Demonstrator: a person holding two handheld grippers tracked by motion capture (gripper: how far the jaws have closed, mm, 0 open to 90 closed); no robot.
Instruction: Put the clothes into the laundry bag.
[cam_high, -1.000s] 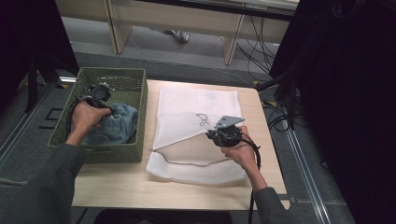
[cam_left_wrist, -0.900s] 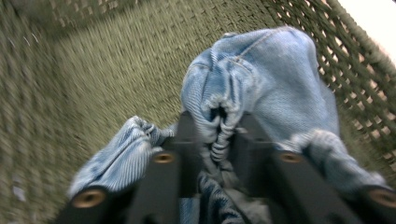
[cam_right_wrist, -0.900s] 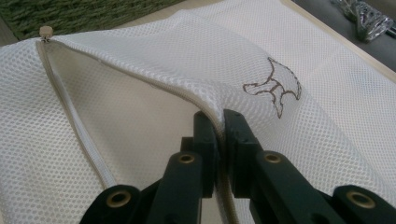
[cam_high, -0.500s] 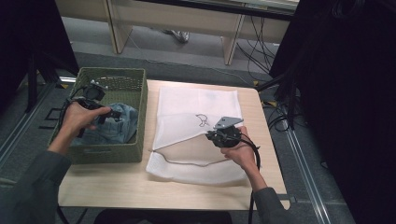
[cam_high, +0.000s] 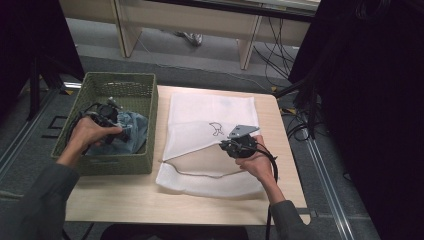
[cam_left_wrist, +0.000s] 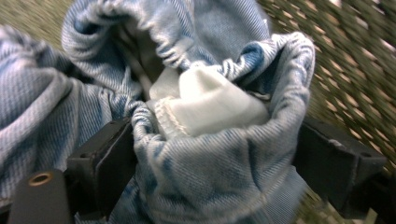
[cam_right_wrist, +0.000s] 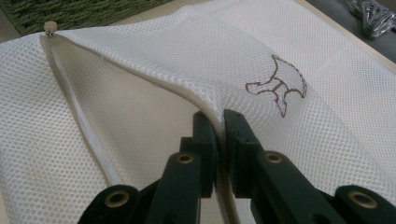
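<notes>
A blue denim garment (cam_high: 134, 131) lies bunched in the green woven basket (cam_high: 120, 77) at the table's left. My left gripper (cam_high: 111, 119) is down in the basket on it. In the left gripper view its jaws have just been opening and now stand wide, open (cam_left_wrist: 210, 154), with a fold of denim (cam_left_wrist: 201, 182) and a white lining (cam_left_wrist: 210, 105) between them. A white mesh laundry bag (cam_high: 210, 107) with a small brown animal mark (cam_right_wrist: 278, 86) lies flat mid-table. My right gripper (cam_right_wrist: 219, 119) is shut on the upper lip of its zipped mouth (cam_right_wrist: 70, 98), lifting it slightly.
The wooden table (cam_high: 125, 200) has bare strips along its front and right edges. Cables (cam_high: 295, 125) hang off the right side beside dark equipment. A pale desk frame (cam_high: 245, 45) stands beyond the far edge.
My left hand has shifted a little over the denim in the basket and come down on it again. The right gripper and the bag have stayed put.
</notes>
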